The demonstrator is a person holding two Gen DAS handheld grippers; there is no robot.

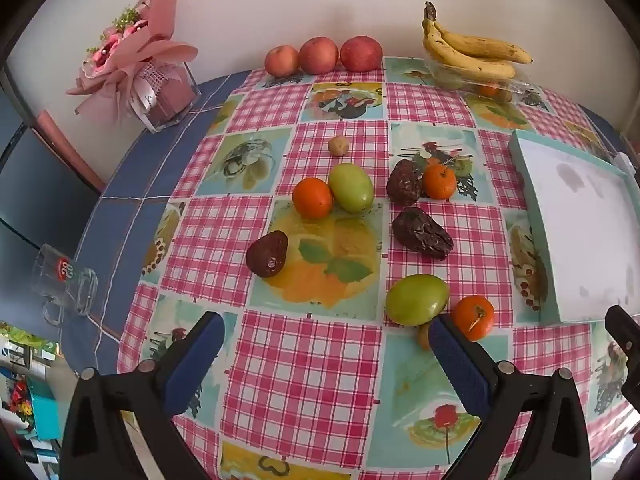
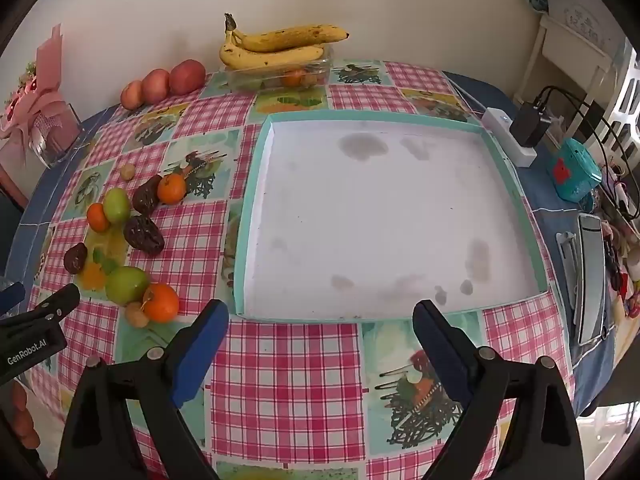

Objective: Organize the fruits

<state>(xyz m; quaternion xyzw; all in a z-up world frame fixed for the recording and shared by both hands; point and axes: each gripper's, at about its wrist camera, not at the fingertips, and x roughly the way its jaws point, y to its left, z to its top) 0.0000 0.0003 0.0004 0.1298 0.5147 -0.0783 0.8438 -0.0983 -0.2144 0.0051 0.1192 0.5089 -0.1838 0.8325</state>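
Hovering above the checked tablecloth (image 1: 304, 360), the left gripper (image 1: 326, 354) has its blue-padded jaws spread wide with nothing between them. In the left wrist view, a green fruit (image 1: 416, 299) lies at about one o'clock from it, just beyond the right finger's tip, with an orange (image 1: 474, 317) touching its right side. A small brown fruit (image 2: 137, 315) lies against that pair. Further off at twelve o'clock lie another orange (image 1: 312, 198) touching a second green fruit (image 1: 351, 188), a dark avocado (image 1: 267, 254) at eleven o'clock, and two wrinkled dark fruits (image 1: 422, 233) with a third orange (image 1: 439, 181) beside the farther one. Three apples (image 1: 320, 55) and a bunch of bananas (image 1: 472, 50) sit by the wall.

The right gripper (image 2: 320, 326) also stands apart and empty, at the near edge of the white tray with a teal rim (image 2: 250, 216), which holds no fruit. From it the scattered fruits are at ten o'clock.
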